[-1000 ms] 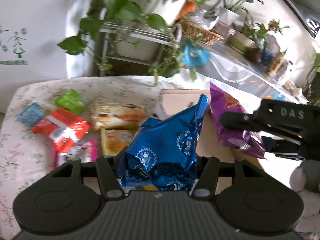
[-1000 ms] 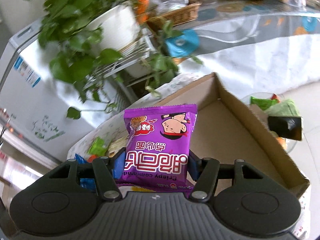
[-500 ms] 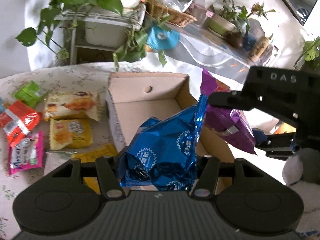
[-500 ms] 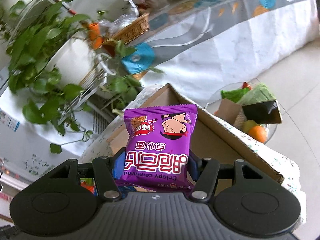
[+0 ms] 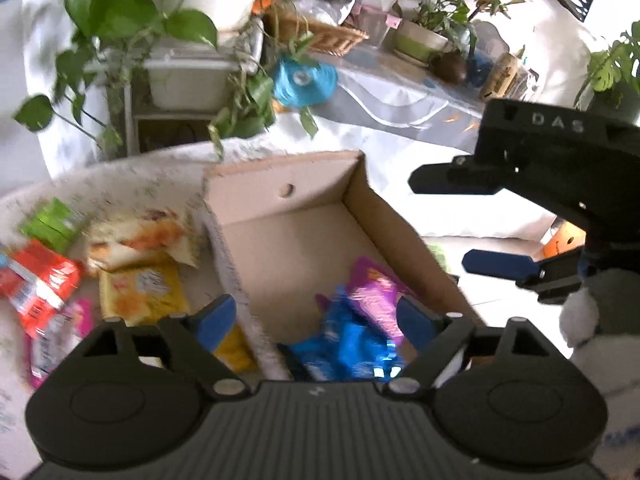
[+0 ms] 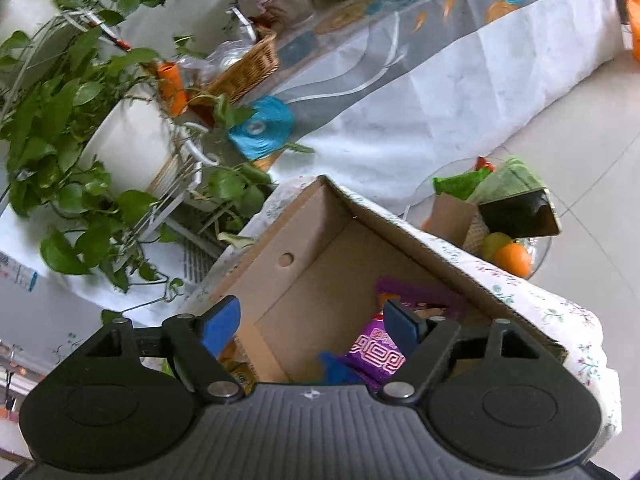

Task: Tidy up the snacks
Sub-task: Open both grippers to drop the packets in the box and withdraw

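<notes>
An open cardboard box (image 5: 256, 208) stands on the floral-cloth table. A blue snack bag (image 5: 352, 344) and a purple snack bag (image 5: 372, 292) lie inside it at the near end. My left gripper (image 5: 316, 320) is open and empty above them. My right gripper (image 6: 312, 320) is open and empty above the same box (image 6: 320, 276); the purple bag (image 6: 380, 352) and the blue bag (image 6: 336, 370) lie below it. The right gripper also shows at the right of the left wrist view (image 5: 452, 224).
Several snack packets lie left of the box: yellow (image 5: 140, 288), beige (image 5: 140, 236), red (image 5: 36, 284), green (image 5: 52, 220), pink (image 5: 56, 340). Potted plants (image 5: 188, 20) and a shelf stand behind. A glass side table with fruit (image 6: 508, 256) stands right of the box.
Both grippers opened and let go of their bags. The blue and purple bags dropped into the box. Both grippers moved further over the box.
</notes>
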Tool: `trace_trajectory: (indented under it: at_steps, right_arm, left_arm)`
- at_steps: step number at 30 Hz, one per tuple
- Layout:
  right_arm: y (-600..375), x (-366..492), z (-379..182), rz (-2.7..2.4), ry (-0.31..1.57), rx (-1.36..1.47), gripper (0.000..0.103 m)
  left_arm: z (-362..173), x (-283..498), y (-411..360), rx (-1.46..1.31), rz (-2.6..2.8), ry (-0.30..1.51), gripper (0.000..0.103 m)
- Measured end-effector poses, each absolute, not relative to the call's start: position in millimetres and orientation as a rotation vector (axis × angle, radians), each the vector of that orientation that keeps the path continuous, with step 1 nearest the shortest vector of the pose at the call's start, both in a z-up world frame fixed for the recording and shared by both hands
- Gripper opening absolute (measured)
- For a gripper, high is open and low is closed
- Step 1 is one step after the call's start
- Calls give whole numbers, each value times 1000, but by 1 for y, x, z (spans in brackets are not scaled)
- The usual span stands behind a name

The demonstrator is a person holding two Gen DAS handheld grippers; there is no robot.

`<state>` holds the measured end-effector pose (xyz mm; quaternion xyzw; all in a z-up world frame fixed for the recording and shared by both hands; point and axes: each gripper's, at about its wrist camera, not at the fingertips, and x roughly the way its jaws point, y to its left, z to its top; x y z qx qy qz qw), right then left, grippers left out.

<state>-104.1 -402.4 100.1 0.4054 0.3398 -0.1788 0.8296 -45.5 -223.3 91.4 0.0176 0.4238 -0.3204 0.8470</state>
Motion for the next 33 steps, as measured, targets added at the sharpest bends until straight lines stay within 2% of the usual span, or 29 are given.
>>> trace_trajectory:
  at_steps: [6, 14, 25, 33]
  right_arm:
    - [-388, -94, 103, -276, 727, 821, 86]
    - [-363, -80, 104, -103, 753, 790, 87]
    - [-332, -71, 84, 31, 896, 907, 87]
    - [-317, -67, 65, -109, 985, 976, 88]
  left_arm:
    - [94, -36, -174, 80, -617, 896, 91]
    - [71, -33, -117, 129, -503, 920, 91]
    - [36, -26, -122, 190, -520, 961, 91]
    - [17, -26, -133, 254, -557, 941, 91]
